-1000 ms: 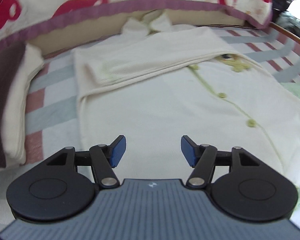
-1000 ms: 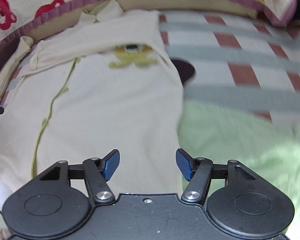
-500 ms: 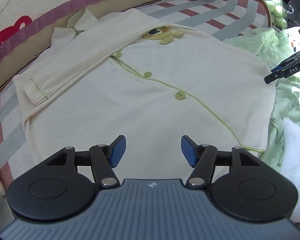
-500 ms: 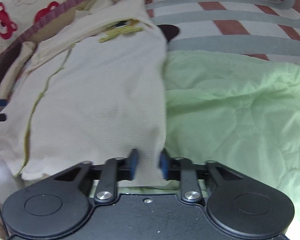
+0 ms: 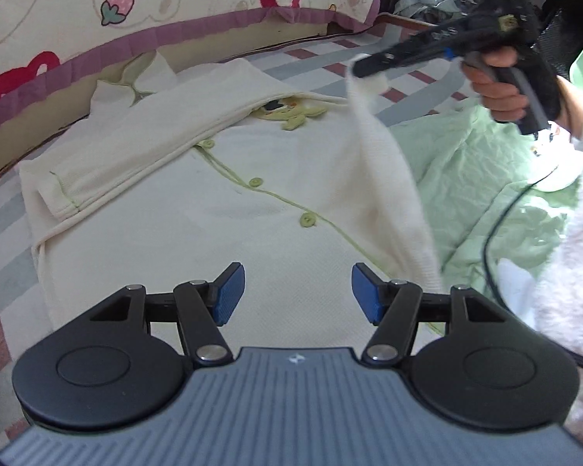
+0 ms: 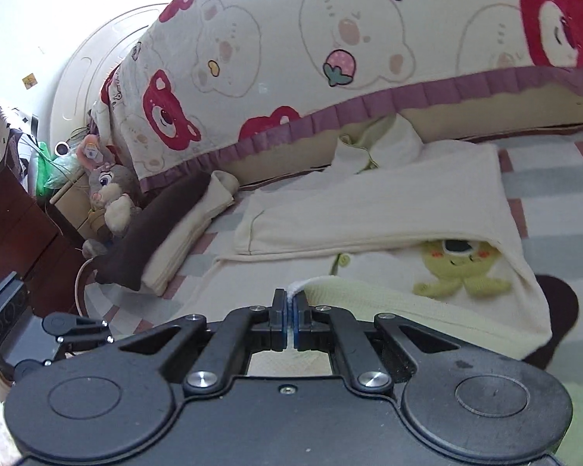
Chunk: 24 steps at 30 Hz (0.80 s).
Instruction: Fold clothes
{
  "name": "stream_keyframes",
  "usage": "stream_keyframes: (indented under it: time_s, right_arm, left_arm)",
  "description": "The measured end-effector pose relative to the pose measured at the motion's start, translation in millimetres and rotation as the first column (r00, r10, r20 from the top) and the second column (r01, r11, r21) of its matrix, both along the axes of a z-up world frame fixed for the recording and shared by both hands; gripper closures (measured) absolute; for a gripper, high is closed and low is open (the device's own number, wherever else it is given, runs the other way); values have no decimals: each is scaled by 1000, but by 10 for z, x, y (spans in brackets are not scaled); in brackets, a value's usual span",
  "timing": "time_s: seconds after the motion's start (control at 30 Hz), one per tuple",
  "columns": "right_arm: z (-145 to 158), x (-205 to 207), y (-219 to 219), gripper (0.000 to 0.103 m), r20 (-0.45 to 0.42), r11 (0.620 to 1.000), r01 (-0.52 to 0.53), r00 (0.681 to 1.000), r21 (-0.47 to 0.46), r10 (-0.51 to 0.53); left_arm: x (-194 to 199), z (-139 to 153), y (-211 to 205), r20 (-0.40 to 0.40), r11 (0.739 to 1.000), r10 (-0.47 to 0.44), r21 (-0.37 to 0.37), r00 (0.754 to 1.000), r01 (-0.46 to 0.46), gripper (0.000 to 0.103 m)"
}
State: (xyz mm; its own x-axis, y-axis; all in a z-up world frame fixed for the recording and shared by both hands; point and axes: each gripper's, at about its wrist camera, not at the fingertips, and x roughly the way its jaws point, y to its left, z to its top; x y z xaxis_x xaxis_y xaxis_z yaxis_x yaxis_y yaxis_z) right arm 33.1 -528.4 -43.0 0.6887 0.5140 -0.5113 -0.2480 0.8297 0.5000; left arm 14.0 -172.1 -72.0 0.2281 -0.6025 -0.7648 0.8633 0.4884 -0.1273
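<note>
A cream cardigan [image 5: 198,209] with green buttons and a green frog patch [image 6: 460,266] lies flat on the striped bed, one sleeve folded across its chest. My right gripper [image 6: 290,310] is shut on the cardigan's hem corner [image 6: 296,286]. In the left wrist view that gripper [image 5: 359,68] holds the corner lifted high, and the cloth [image 5: 384,163] hangs from it in a slanting fold. My left gripper [image 5: 297,293] hovers open over the lower part of the cardigan, with nothing between its blue pads.
A light green quilt [image 5: 486,178] lies to the right of the cardigan. A bear-print bumper [image 6: 330,58] lines the far edge. Folded brown and cream clothes [image 6: 167,240] are stacked at the left, beside plush toys [image 6: 109,194]. A black cable [image 5: 497,233] runs over the quilt.
My right gripper closed on the cardigan's lower right hem and lifted it up off the bed. My left gripper stayed open and swung right over the cardigan.
</note>
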Motion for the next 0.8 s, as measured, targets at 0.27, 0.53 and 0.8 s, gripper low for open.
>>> stream_keyframes:
  time_s: [0.27, 0.53, 0.8]
  right_arm:
    - [32, 191, 188, 98, 6, 996, -7, 1000, -88, 7]
    - [2, 173, 68, 98, 2, 997, 34, 999, -62, -34]
    - [99, 382, 49, 98, 37, 996, 75, 997, -53, -73]
  left_arm:
    - [-24, -152, 57, -139, 997, -56, 36, 989, 61, 41]
    - [-217, -398, -142, -171, 972, -198, 96, 965, 216, 40]
    - [35, -484, -463, -218, 995, -98, 10, 971, 102, 40]
